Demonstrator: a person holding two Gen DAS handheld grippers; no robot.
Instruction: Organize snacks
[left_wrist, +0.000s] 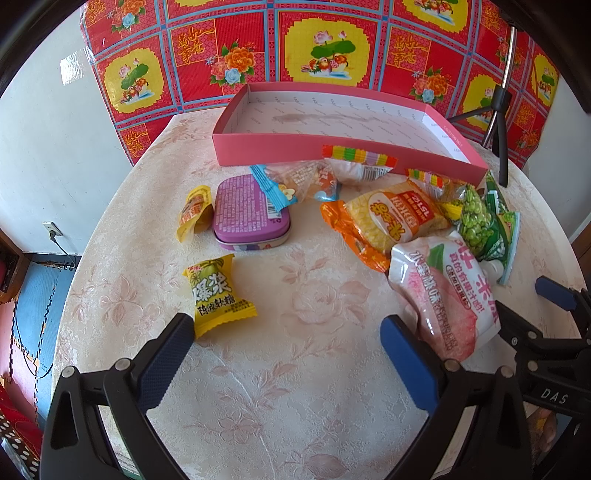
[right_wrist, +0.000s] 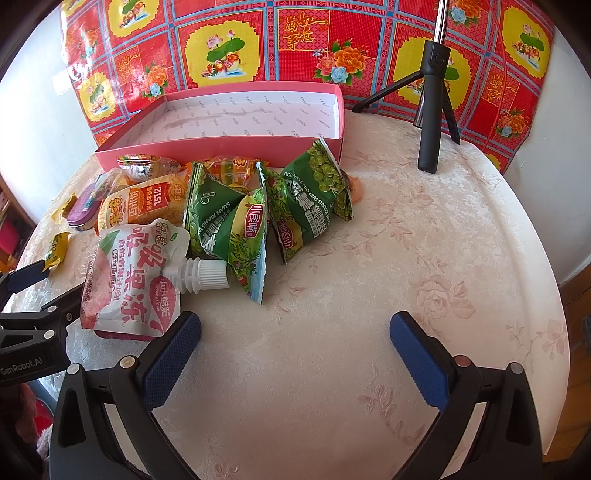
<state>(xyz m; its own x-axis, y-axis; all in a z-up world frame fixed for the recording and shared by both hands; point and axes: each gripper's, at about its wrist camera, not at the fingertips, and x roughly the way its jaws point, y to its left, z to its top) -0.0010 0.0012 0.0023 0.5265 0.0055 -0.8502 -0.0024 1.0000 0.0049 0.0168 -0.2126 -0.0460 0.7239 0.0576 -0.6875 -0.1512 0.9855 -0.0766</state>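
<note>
Left wrist view: the left tongs (left_wrist: 286, 336) hang with their fingers wide apart and nothing between them, low over the round floral surface (left_wrist: 295, 387). The pink box (left_wrist: 280, 147) serves as landmark; it is shallow, with a white printed lining, holds no snacks, and its long axis runs across the far side of the surface. Just in front of its near wall lie the snacks in a loose row: a purple tin (left_wrist: 247, 214), a yellow candy packet (left_wrist: 218, 295) nearer the tongs, an orange rice-cracker bag (left_wrist: 388, 218), and a pink jelly pouch (left_wrist: 447, 291).

In the right wrist view the right tongs (right_wrist: 295, 328) also stand spread and empty. The pouch (right_wrist: 129, 280) lies flat, its white capped spout pointing right, toward the green pea packets (right_wrist: 310, 199) heaped before the box (right_wrist: 221, 142). A black tripod (right_wrist: 432, 110) stands right of the box.
</note>
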